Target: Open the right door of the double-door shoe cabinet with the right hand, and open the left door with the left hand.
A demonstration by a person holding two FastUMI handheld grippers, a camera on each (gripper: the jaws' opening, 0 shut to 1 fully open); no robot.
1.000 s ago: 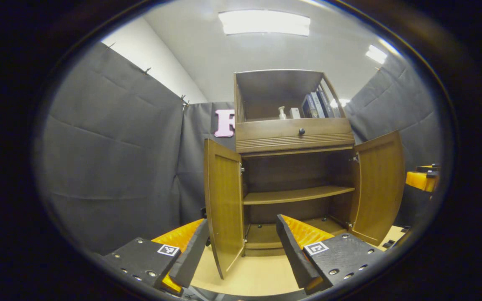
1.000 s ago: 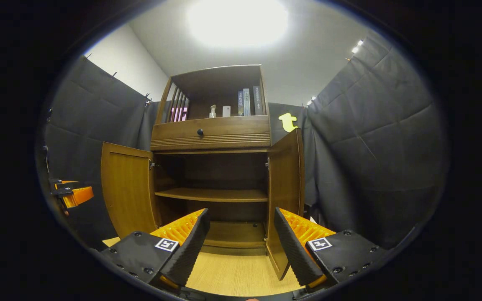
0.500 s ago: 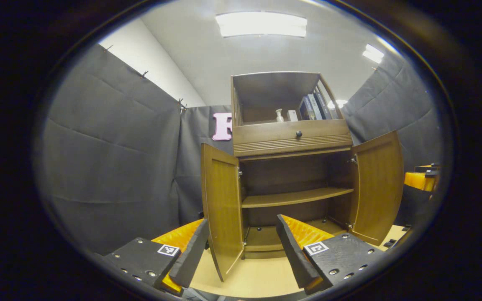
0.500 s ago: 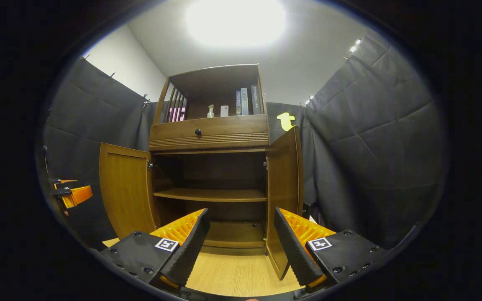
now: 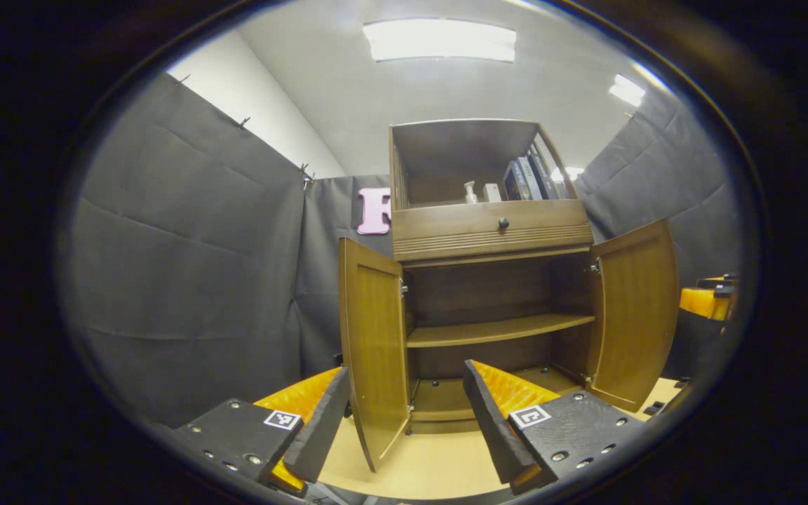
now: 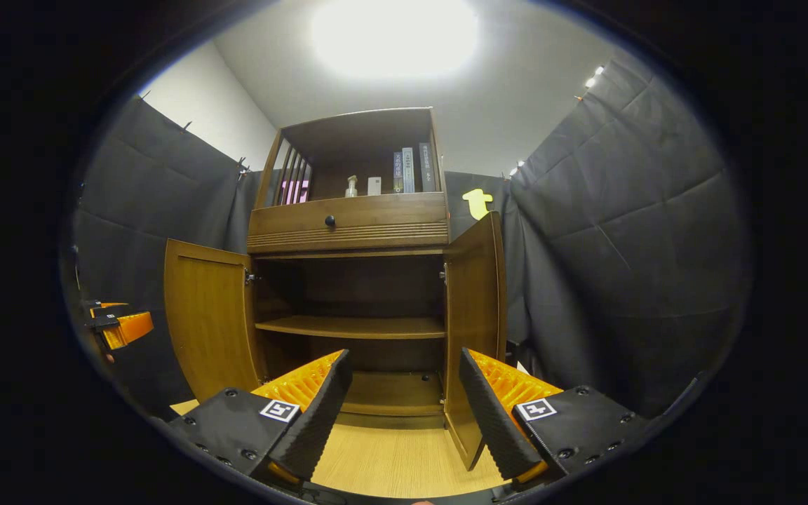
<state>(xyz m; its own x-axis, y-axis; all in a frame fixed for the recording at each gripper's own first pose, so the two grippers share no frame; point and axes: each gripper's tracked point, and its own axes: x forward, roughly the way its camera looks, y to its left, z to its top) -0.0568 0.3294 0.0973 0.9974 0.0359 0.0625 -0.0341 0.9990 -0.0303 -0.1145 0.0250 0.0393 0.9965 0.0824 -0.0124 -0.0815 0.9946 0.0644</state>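
The shoe cabinet (image 5: 492,294) stands upright on the pale wooden floor (image 6: 390,463), its long axis vertical, its front facing both grippers. It is brown wood with a visible grain. Both lower doors are swung outward. In the left gripper view the left door (image 5: 374,351) juts forward almost edge-on, and the right door (image 5: 634,312) shows its flat inner face. In the right gripper view the right door (image 6: 473,330) is the one seen nearly edge-on.

Inside, a single flat shelf (image 6: 351,326) spans the dark compartment above the bottom board. Above the doors sits a drawer (image 5: 492,226) with a small round dark knob (image 5: 503,224) and a ribbed strip beneath it. The open top bay holds a small pump bottle (image 6: 352,186) and several upright books (image 6: 411,170).

The left gripper (image 5: 404,417) hangs low before the cabinet, fingers spread wide and holding nothing; the left door's lower edge lies between them in the picture. The right gripper (image 6: 404,410) is likewise spread and empty, near the right door's bottom corner.
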